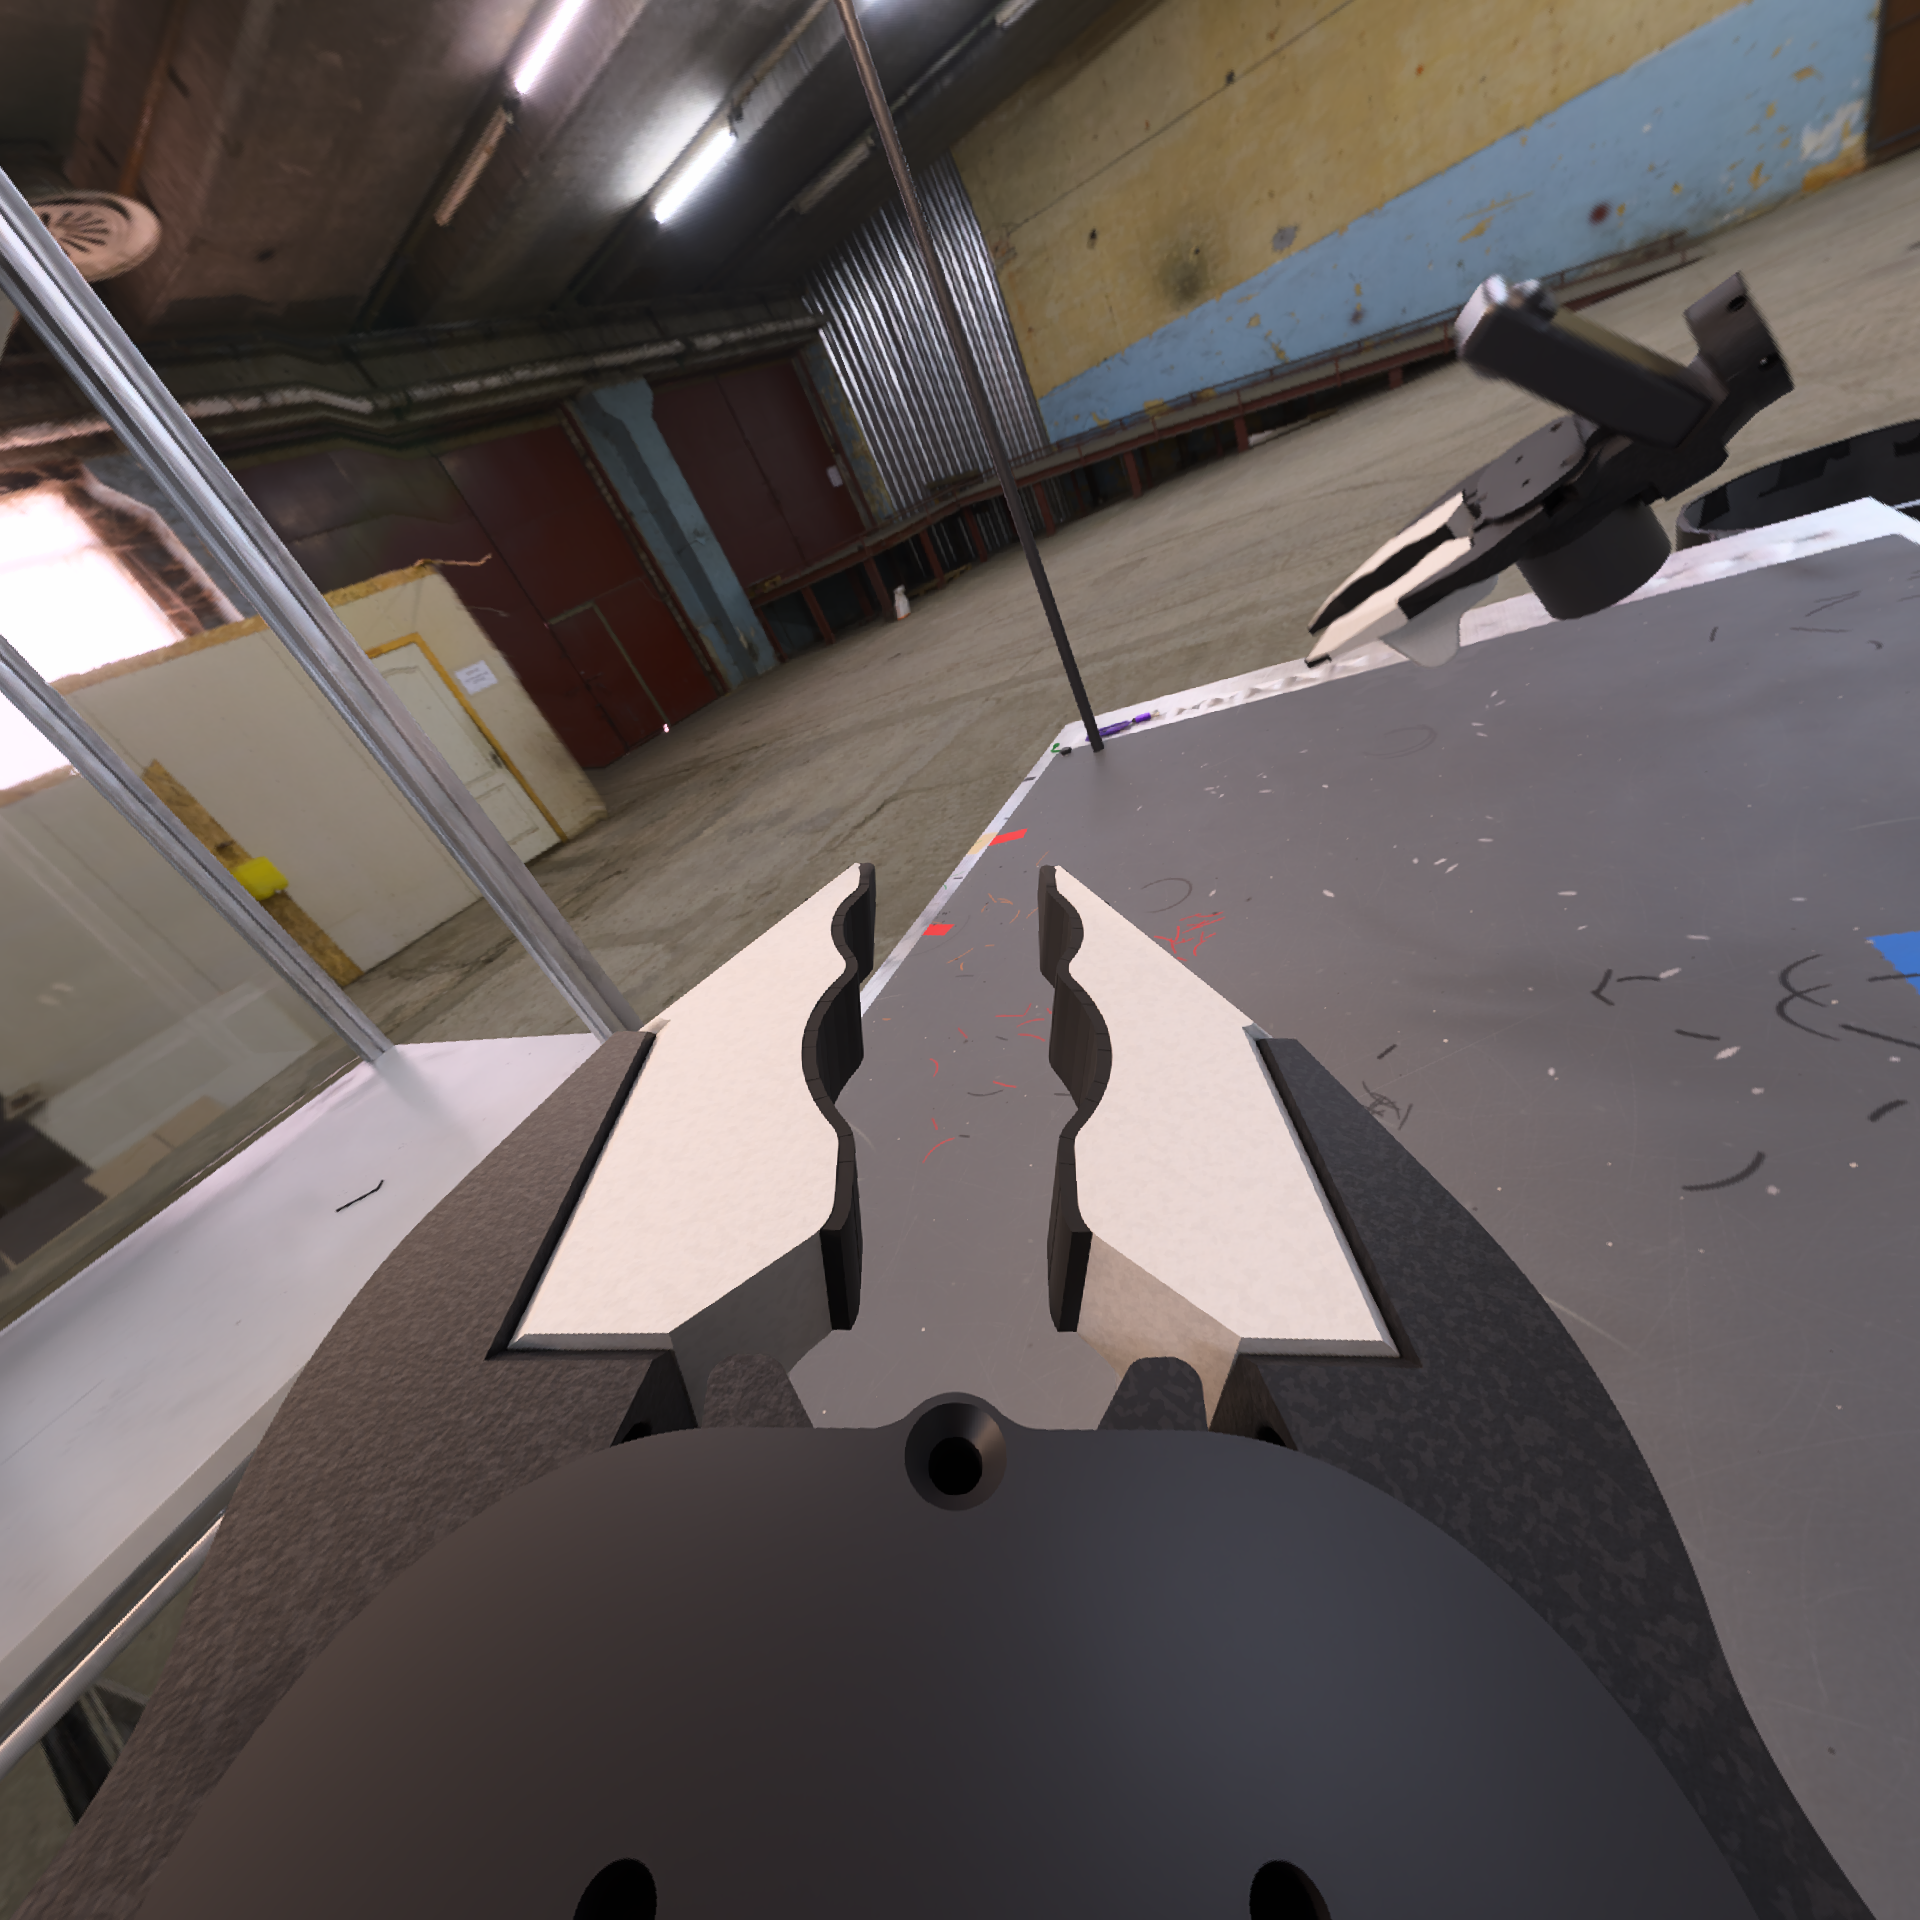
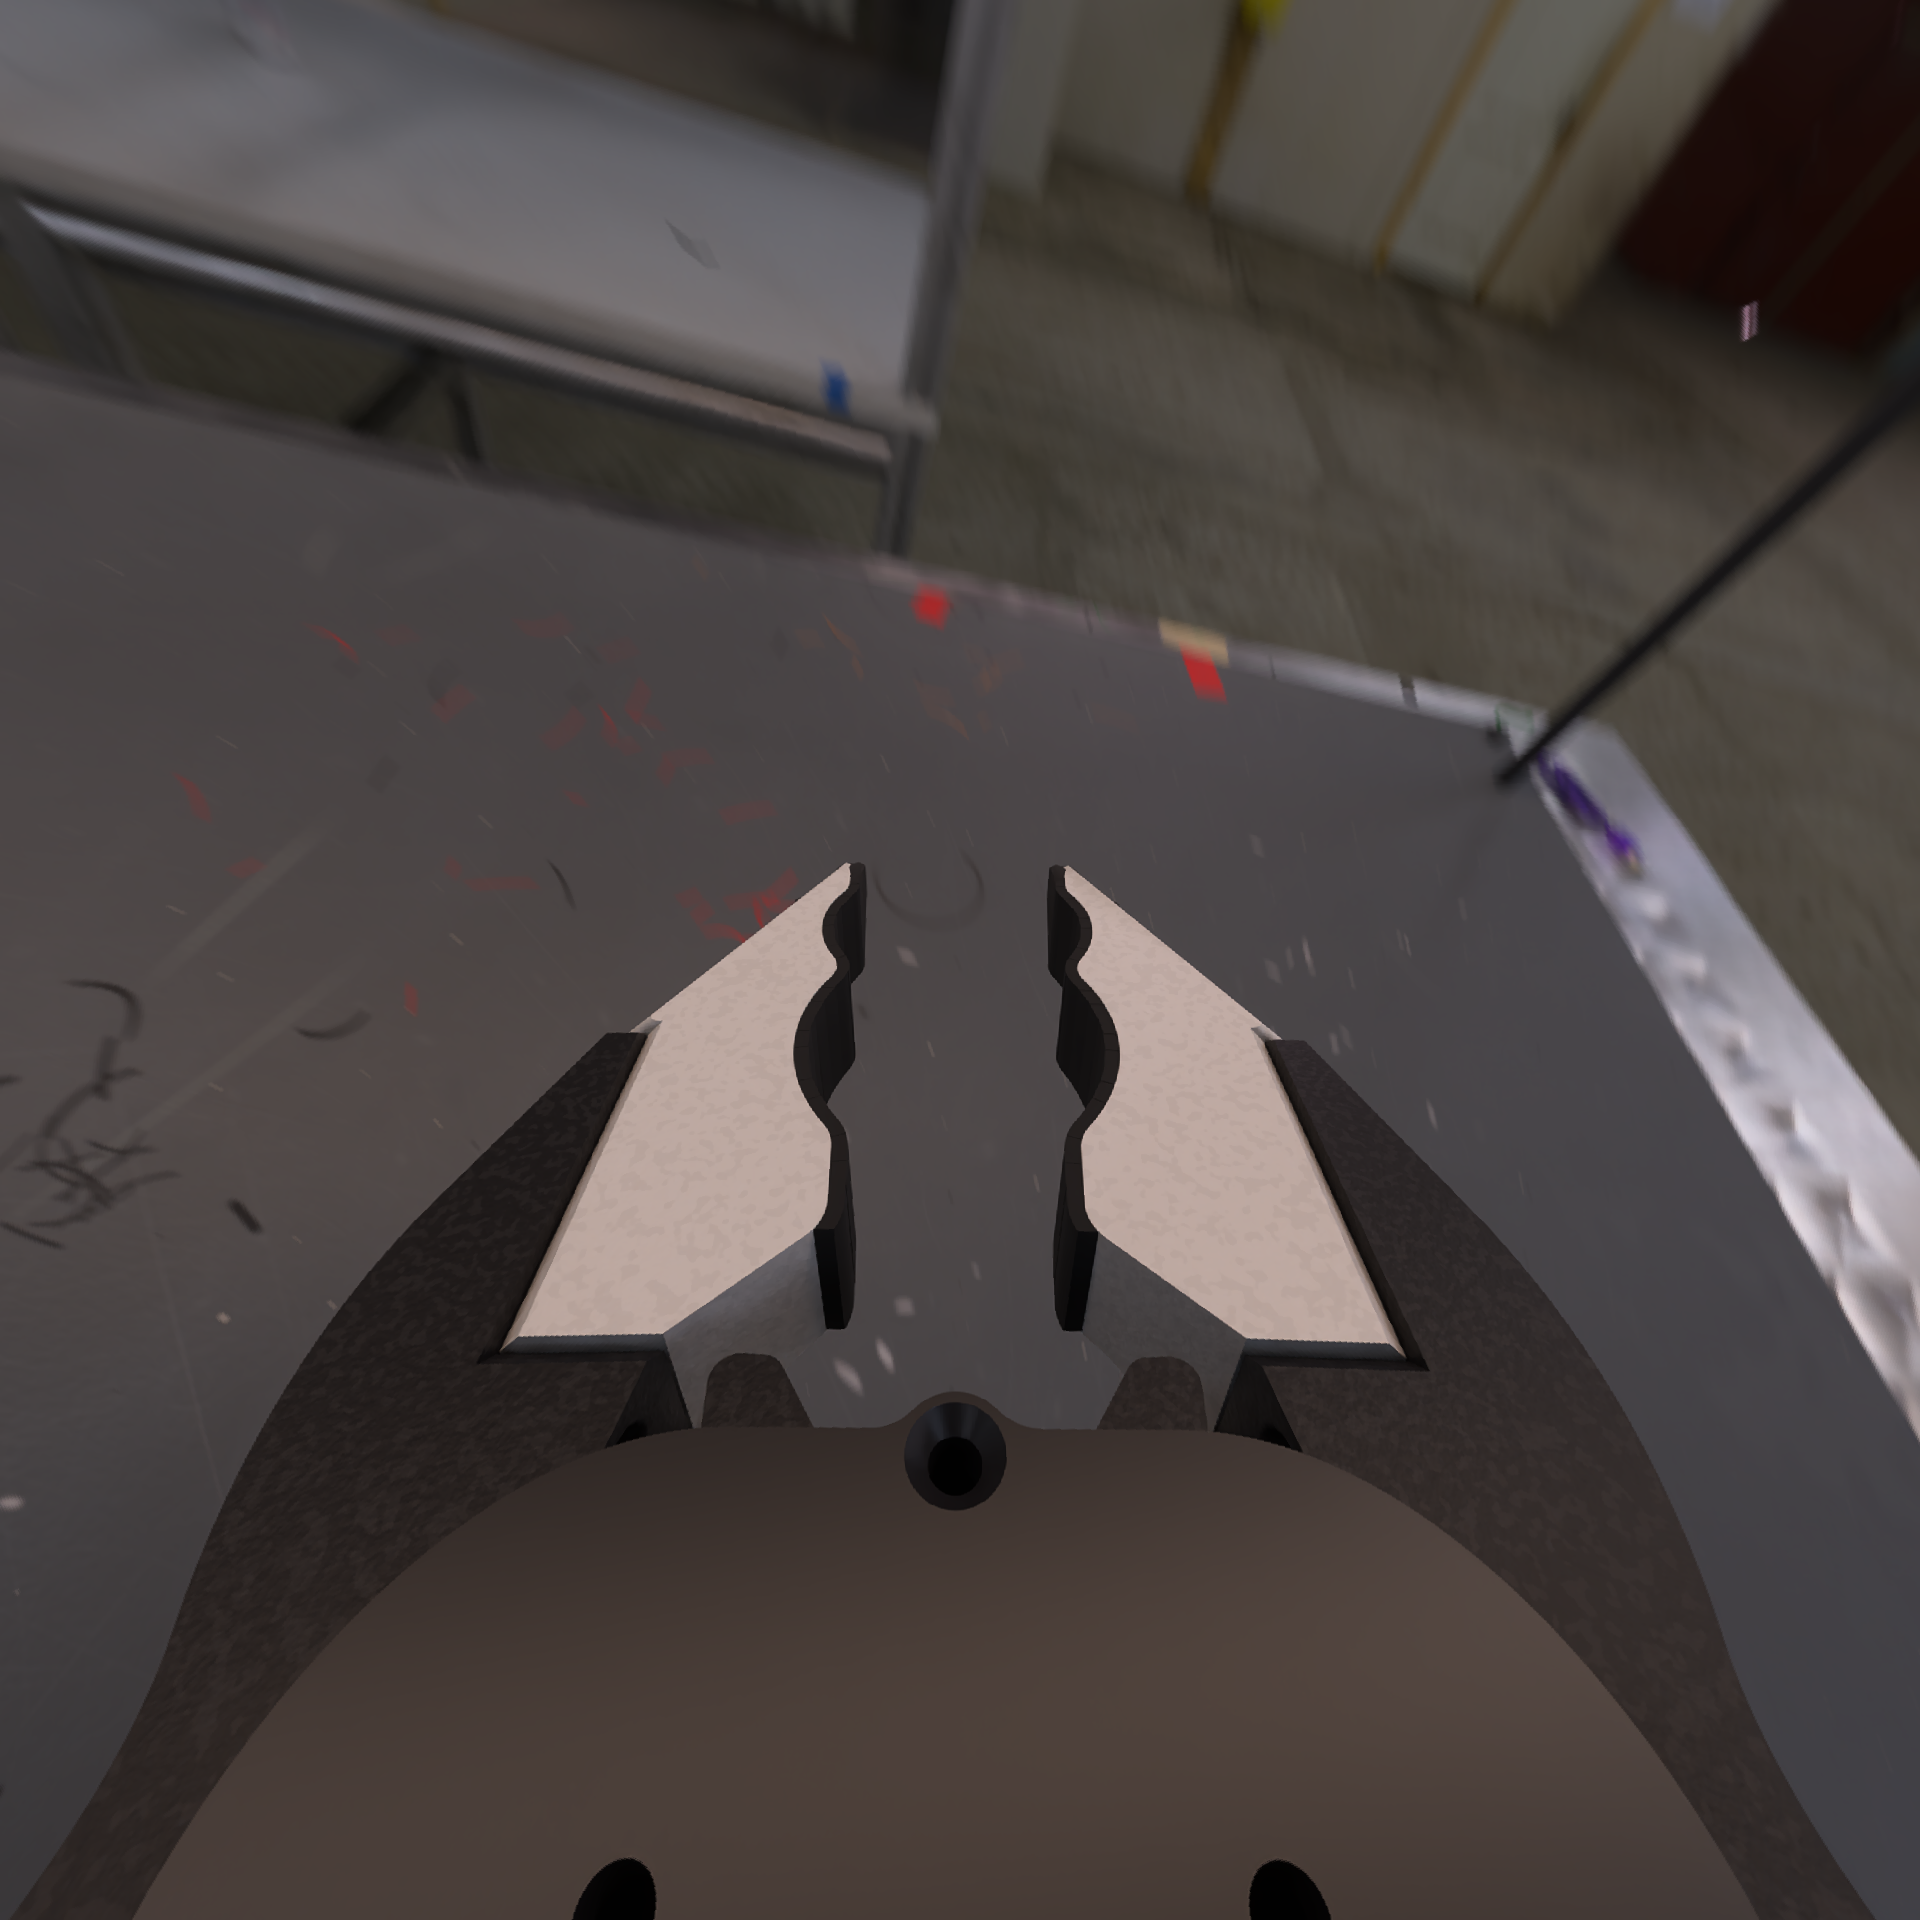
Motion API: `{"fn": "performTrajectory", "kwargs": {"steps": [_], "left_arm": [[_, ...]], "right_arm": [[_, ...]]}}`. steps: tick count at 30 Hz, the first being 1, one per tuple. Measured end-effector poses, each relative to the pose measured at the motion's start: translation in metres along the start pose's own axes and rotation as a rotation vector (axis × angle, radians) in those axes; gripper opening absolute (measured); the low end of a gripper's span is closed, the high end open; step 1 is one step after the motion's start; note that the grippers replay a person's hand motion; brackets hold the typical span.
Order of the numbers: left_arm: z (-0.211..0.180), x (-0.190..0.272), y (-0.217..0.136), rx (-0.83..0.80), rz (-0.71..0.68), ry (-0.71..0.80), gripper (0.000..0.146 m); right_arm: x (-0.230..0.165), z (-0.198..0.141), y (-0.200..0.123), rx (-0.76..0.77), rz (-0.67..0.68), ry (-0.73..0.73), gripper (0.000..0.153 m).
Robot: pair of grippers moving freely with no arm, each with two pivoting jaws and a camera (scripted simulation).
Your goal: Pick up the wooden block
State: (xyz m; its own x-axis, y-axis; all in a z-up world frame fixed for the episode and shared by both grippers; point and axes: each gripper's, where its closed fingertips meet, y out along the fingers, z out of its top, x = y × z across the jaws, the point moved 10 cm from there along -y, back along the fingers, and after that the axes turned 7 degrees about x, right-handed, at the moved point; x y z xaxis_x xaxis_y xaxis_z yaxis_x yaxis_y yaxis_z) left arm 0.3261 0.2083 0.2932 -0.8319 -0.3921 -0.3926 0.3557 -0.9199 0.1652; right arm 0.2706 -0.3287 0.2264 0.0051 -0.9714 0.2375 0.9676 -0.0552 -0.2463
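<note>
Hovering w/ fingers spread & empty, left gripper [image 1: 956,883] & right gripper [image 2: 954,883] face scuffed grey table [image 2: 1351,935]; wooden block not in either view, prob light, rigid, grab across flat sides.

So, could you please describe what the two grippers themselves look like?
Both look alike. The left gripper and right gripper each have two tapering fingers faced in cream-white, with wavy black pads along the inner edges. The fingers sit in textured dark grey holders above a smooth, rounded dark body with a small round hole at its centre. No cables or markings show.
</note>
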Motion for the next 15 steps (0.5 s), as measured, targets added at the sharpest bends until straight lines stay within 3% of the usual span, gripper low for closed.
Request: {"fn": "performTrajectory", "kwargs": {"steps": [4, 10, 15], "left_arm": [[0.001, 0.000, 0.000, 0.028, 0.000, -0.030, 0.035], [0.008, -0.002, -0.004, 0.151, 0.014, -0.086, 0.053], [0.012, -0.009, -0.010, 0.246, 0.093, -0.179, 0.099]], "right_arm": [[0.015, -0.026, 0.010, -0.233, -0.089, 0.058, 0.035], [0.023, -0.046, 0.020, -0.348, -0.085, 0.123, 0.035], [0.025, -0.051, 0.024, -0.375, -0.076, 0.132, 0.037]]}}
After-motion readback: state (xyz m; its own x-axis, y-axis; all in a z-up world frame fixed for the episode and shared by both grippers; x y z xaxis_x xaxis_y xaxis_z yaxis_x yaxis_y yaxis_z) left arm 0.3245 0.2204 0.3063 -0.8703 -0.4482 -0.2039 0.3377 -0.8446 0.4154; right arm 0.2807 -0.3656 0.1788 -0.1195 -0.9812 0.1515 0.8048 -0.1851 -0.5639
